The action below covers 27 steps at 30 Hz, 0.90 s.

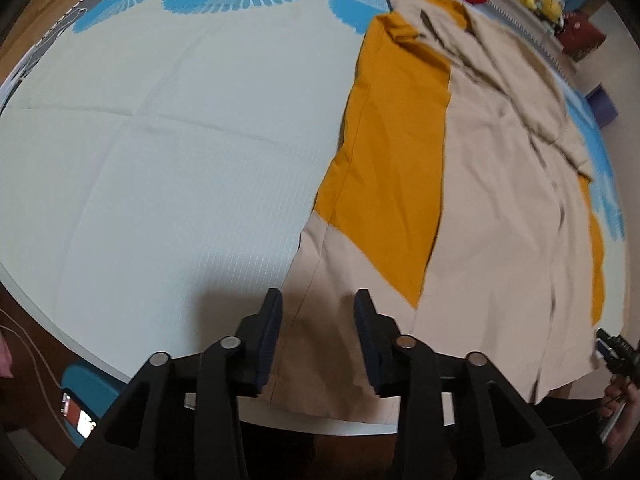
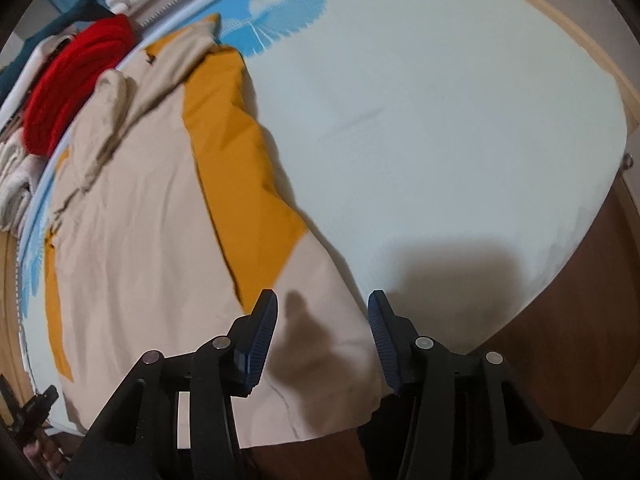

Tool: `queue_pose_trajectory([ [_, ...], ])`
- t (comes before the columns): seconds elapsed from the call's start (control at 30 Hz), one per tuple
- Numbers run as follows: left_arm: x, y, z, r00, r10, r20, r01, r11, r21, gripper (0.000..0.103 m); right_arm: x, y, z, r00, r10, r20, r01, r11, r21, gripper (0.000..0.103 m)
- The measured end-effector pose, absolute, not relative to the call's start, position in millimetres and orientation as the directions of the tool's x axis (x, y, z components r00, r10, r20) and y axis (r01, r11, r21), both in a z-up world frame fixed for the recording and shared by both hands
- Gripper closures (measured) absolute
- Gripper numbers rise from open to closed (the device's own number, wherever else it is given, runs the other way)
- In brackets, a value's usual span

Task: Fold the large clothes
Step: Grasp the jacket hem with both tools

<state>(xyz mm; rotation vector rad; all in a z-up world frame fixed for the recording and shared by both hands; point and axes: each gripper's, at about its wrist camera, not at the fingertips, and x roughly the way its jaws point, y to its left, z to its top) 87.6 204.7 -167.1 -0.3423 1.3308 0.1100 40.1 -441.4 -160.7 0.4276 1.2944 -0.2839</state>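
A large beige garment (image 1: 492, 200) with mustard-yellow panels (image 1: 392, 152) lies spread flat on a bed, its hem at the near edge. My left gripper (image 1: 318, 296) points down over the hem's left corner. Its jaws stand apart, and the side seam runs beneath them without being pinched. In the right wrist view the same garment (image 2: 132, 240) stretches away to the left. My right gripper (image 2: 323, 296) hovers open above the hem's right corner, casting a shadow on the beige cloth. Neither gripper holds anything.
The bed sheet (image 1: 160, 140) is pale with blue leaf prints at the far end. A red cloth (image 2: 72, 80) and folded pale clothes (image 2: 16, 176) lie beyond the garment's top. Wooden floor (image 2: 560, 360) shows past the bed edge. A person's hand (image 1: 620, 412) appears at the right.
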Motion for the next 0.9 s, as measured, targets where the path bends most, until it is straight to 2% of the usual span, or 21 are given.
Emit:
queue_pose_trajectory([
  [0.27,86,204,-191,0.178,-0.091,-0.98,-0.293,0.946,-0.141,0.061,41,-433,-182,0.172,0.018,-0.985,0.404,0.911,0.087,0.054],
  [0.4,80,193,-193,0.181,-0.04,-0.983,-0.249,0.965,-0.085,0.061,43,-425,-182,0.166,-0.016,-0.986,0.381,0.923,0.049,0.055],
  [0.47,78,189,-193,0.186,-0.026,-0.982,-0.233,0.97,-0.07,0.063,43,-421,-181,0.17,-0.026,-0.985,0.362,0.931,0.038,0.063],
  [0.5,77,188,-193,0.187,-0.024,-0.982,-0.228,0.971,-0.067,0.072,43,-417,-180,0.172,-0.024,-0.985,0.346,0.937,0.038,0.077],
  [0.57,74,183,-190,0.188,-0.01,-0.982,-0.202,0.978,-0.049,0.091,42,-413,-179,0.18,-0.031,-0.983,0.328,0.944,0.03,0.093],
  [0.6,72,180,-187,0.193,-0.018,-0.981,-0.189,0.98,-0.056,0.098,42,-411,-177,0.192,-0.025,-0.981,0.321,0.946,0.038,0.096],
  [0.63,70,177,-182,0.203,-0.023,-0.979,-0.179,0.982,-0.06,0.1,42,-411,-174,0.203,-0.026,-0.979,0.32,0.946,0.041,0.098],
  [0.77,47,158,-151,0.264,-0.002,-0.964,-0.105,0.994,-0.031,0.101,36,-420,-148,0.286,-0.041,-0.957,0.358,0.931,0.067,0.101],
  [0.9,26,159,-160,0.18,-0.067,-0.981,-0.131,0.987,-0.091,0.098,32,-431,-135,0.288,-0.097,-0.953,0.41,0.912,0.031,0.101],
])
